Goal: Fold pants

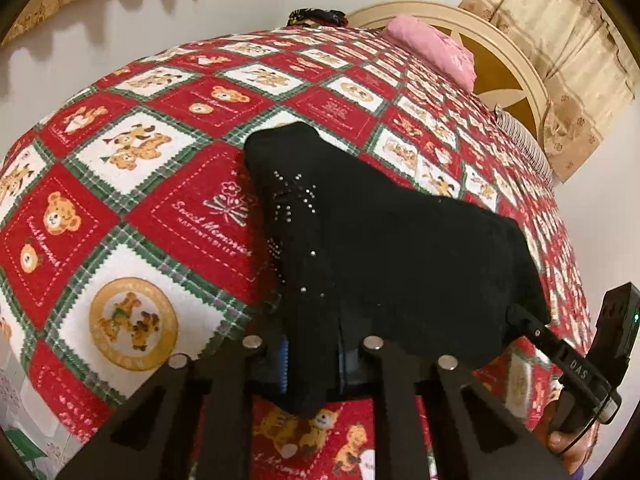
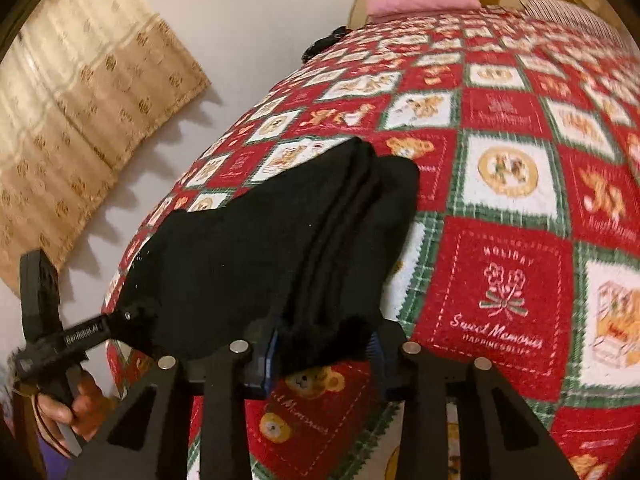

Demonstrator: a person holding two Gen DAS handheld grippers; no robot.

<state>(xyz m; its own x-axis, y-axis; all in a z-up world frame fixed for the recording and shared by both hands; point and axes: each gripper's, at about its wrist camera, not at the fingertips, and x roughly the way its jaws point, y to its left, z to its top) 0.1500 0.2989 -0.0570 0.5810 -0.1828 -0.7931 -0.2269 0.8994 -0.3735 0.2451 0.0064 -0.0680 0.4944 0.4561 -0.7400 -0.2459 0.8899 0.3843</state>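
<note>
Black pants (image 1: 380, 240) hang bunched between both tongs, left (image 1: 312, 364) and right (image 2: 324, 354), each clamped on an edge.

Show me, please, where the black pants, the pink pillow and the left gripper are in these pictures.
black pants (image 1: 400, 256), left wrist view, on the middle of the folded cloth.
pink pillow (image 1: 432, 46), left wrist view, on its top face.
left gripper (image 2: 120, 316), right wrist view, at the tips pinching the pants.

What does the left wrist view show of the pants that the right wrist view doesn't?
Left wrist only: the rhinestone pattern on the black pants, and the right gripper at their far corner. Right wrist only: the stacked folded edges and the left gripper biting the opposite corner. Both: the pants pinched at the near edge, the teddy-bear quilt, the pink cloth.
</note>
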